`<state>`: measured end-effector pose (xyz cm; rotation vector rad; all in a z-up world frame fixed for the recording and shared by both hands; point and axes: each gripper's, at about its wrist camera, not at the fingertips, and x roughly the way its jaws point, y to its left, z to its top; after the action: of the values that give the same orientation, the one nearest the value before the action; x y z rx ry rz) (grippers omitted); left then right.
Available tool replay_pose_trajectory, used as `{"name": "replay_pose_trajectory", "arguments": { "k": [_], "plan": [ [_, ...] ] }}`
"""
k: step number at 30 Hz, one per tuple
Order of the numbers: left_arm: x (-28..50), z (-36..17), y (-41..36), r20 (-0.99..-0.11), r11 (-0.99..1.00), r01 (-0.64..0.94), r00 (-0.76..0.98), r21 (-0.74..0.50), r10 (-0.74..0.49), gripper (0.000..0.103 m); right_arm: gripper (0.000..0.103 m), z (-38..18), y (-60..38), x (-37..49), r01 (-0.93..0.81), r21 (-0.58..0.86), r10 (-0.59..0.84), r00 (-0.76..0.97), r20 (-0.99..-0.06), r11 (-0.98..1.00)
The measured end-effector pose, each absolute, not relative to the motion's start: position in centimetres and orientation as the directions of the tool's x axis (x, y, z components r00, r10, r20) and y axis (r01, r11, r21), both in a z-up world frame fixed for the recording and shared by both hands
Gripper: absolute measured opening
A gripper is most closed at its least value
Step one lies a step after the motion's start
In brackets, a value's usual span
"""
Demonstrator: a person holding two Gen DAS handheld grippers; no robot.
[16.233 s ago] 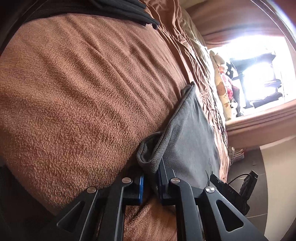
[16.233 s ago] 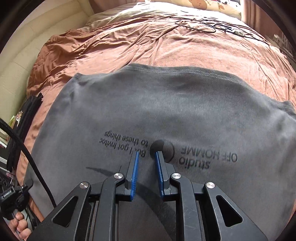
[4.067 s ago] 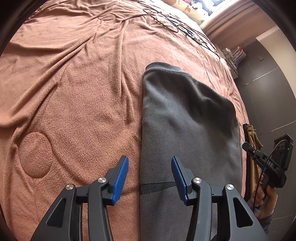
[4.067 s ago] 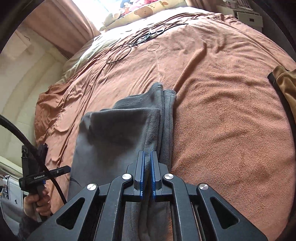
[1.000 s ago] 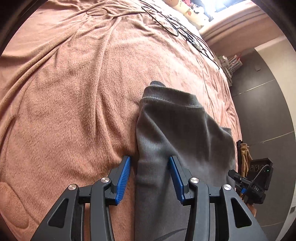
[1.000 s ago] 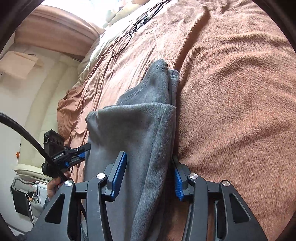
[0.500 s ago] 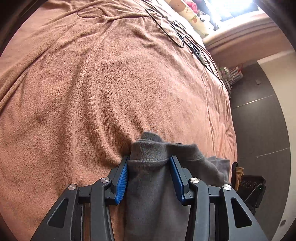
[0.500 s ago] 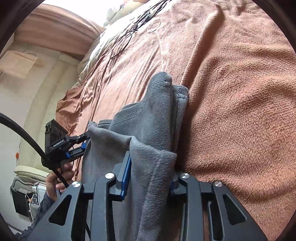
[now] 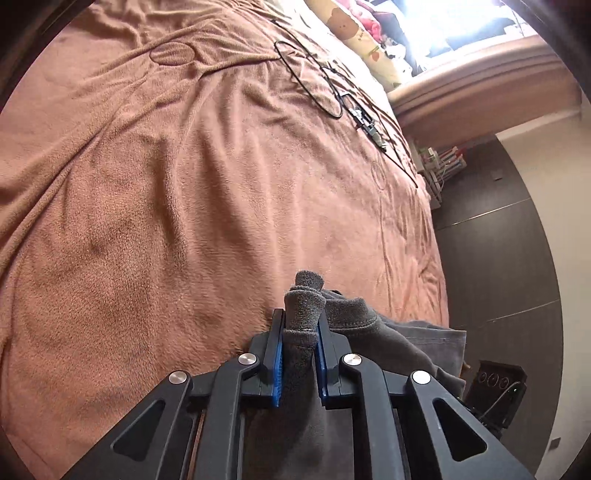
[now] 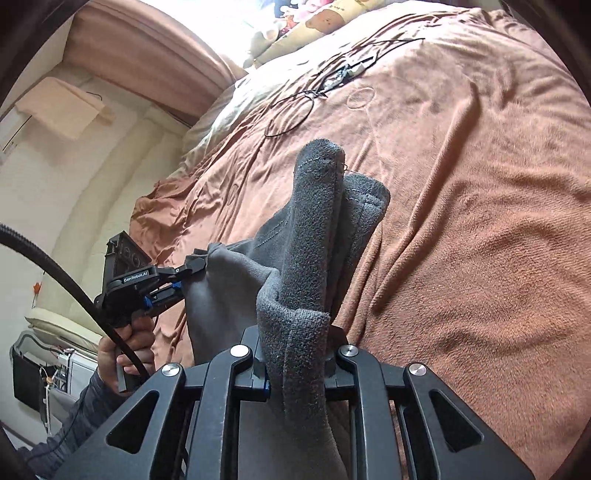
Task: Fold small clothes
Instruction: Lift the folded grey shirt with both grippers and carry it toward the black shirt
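Note:
A folded grey shirt (image 9: 373, 332) lies on the brown blanket (image 9: 166, 192) of a bed. My left gripper (image 9: 298, 325) has its jaws closing on a bunched end of the shirt, and the blue pads (image 9: 277, 354) press on the cloth. In the right wrist view the shirt (image 10: 314, 221) rises in a thick fold over my right gripper (image 10: 295, 334), whose jaws are closing on it; the cloth hides the fingertips. The left gripper (image 10: 192, 267), held in a hand (image 10: 125, 343), pinches the shirt's other corner. The shirt is lifted between both grippers.
Black cables (image 9: 332, 92) with small connectors lie across the far part of the blanket. A printed pillow (image 9: 354, 33) sits at the head of the bed under a bright window. Dark floor (image 9: 498, 258) runs along the bed's right edge.
Both grippers went from open around the shirt's edges to clamped on it. Both have risen, and the cloth now bunches up off the blanket.

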<state>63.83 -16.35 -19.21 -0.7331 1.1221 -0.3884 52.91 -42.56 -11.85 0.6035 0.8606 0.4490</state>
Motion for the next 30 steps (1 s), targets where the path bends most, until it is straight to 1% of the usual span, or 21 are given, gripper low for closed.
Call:
{"name": "replay_pose_trajectory", "arguments": {
  "k": [6,14,30],
  "plan": [
    [61.3,-15.4,-15.8,-0.623,0.685,-0.017,0.435,-0.728,-0.651,0.015,0.013,-8.7,-42.4,49.2,-0.150,0.633,0.572,0.617,-0.540,0.760],
    [57.4,-9.5,-15.2,-0.541,0.649,0.075,0.486,-0.757,-0.687,0.014,0.012,-4.6,-42.9,42.4,-0.189,0.632,0.564,0.680,-0.469,0.752],
    [48.1,1.3,-13.1,-0.389,0.592,0.210,0.579,-0.778,-0.716,0.014,0.012,4.8,-40.7,29.3,-0.290,0.541,0.535,0.759,-0.372,0.789]
  ]
}}
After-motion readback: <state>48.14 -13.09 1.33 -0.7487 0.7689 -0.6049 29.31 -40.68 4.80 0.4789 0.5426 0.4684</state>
